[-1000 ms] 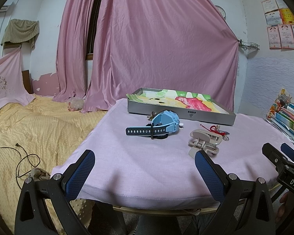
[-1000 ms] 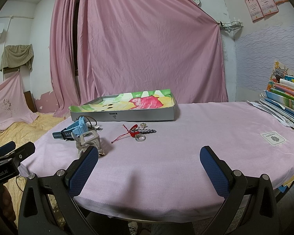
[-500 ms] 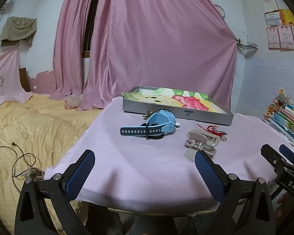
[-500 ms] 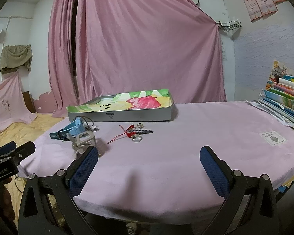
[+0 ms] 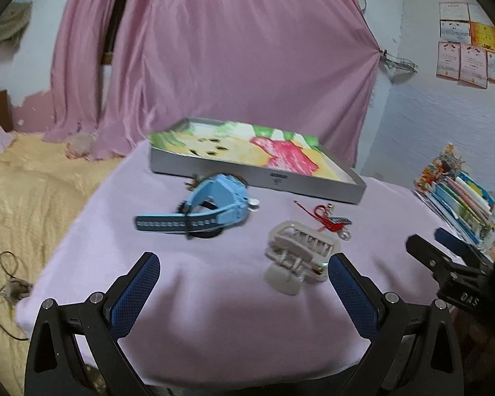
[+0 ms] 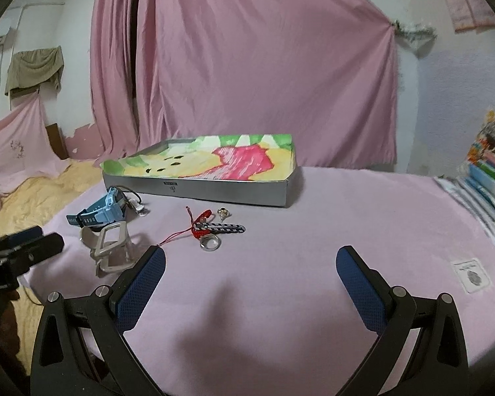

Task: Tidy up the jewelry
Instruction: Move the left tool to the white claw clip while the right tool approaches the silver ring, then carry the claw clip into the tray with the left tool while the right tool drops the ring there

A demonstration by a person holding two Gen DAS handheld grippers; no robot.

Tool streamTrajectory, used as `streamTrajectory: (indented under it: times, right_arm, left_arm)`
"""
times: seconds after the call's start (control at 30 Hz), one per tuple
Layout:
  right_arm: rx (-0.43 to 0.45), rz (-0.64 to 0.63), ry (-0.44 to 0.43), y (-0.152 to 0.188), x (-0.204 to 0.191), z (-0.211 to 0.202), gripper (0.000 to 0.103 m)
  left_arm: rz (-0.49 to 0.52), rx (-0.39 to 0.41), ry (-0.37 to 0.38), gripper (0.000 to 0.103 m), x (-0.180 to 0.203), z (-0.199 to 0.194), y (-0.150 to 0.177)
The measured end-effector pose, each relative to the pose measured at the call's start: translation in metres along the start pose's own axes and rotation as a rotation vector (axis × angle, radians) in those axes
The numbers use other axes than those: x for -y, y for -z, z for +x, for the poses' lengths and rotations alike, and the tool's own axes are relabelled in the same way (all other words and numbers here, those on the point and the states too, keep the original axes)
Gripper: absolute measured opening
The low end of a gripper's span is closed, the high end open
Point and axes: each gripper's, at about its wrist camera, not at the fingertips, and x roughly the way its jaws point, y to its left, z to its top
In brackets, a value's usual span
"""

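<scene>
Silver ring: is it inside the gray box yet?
No. The silver ring lies on the pink tablecloth, in front of the gray box, beside the red cord.

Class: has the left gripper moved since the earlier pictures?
Yes. The left gripper has advanced toward the grey tray; the beige plastic hair claw now lies close beside its right finger.

Pale blue watch (image 5: 211, 208), cream hair claw (image 5: 298, 257), red cord (image 6: 199, 224), pink tablecloth (image 6: 313, 231)

Blue watch (image 5: 208, 209) on its side, beige hair claw (image 5: 298, 257) nearby (upright), silver ring (image 6: 210, 242) flat
</scene>
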Motion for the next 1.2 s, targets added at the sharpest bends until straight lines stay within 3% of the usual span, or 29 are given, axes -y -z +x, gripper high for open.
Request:
streamTrajectory:
  times: [0.13, 0.23, 0.43, 0.7, 0.87, 0.97, 1.07, 1.2]
  right_arm:
    - [-0.053, -0.01, -0.029, -0.006, 0.003, 0.017, 0.099]
    - [-0.101, -0.029, -0.055, -0.009, 0.002, 0.029, 0.088]
    - [-0.2, -0.057, -0.121, -0.012, -0.007, 0.051, 0.067]
    - [-0.305, -0.1, -0.166, -0.018, -0.025, 0.078, 0.048]
    - [-0.352, -0.121, -0.179, -0.021, -0.033, 0.09, 0.042]
    - [-0.373, -0.127, -0.173, -0.02, -0.036, 0.095, 0.037]
    - [-0.372, -0.136, -0.158, -0.023, -0.039, 0.099, 0.034]
    - [-0.369, -0.153, -0.158, -0.024, -0.044, 0.099, 0.017]
  left_arm:
    - [-0.026, -0.048, 0.049, 0.102, 0.002, 0.014, -0.007]
    - [-0.044, -0.073, 0.073, 0.1, 0.003, 0.022, -0.013]
    - [-0.08, -0.15, 0.106, 0.071, 0.002, 0.036, -0.02]
    - [-0.084, -0.212, 0.133, 0.029, 0.01, 0.045, -0.023]
    - [-0.041, -0.229, 0.087, 0.022, 0.021, 0.045, -0.029]
    - [-0.039, -0.229, 0.08, 0.006, 0.021, 0.045, -0.031]
    - [-0.033, -0.23, 0.073, 0.006, 0.022, 0.045, -0.032]
    - [-0.031, -0.223, 0.079, 0.005, 0.023, 0.045, -0.032]
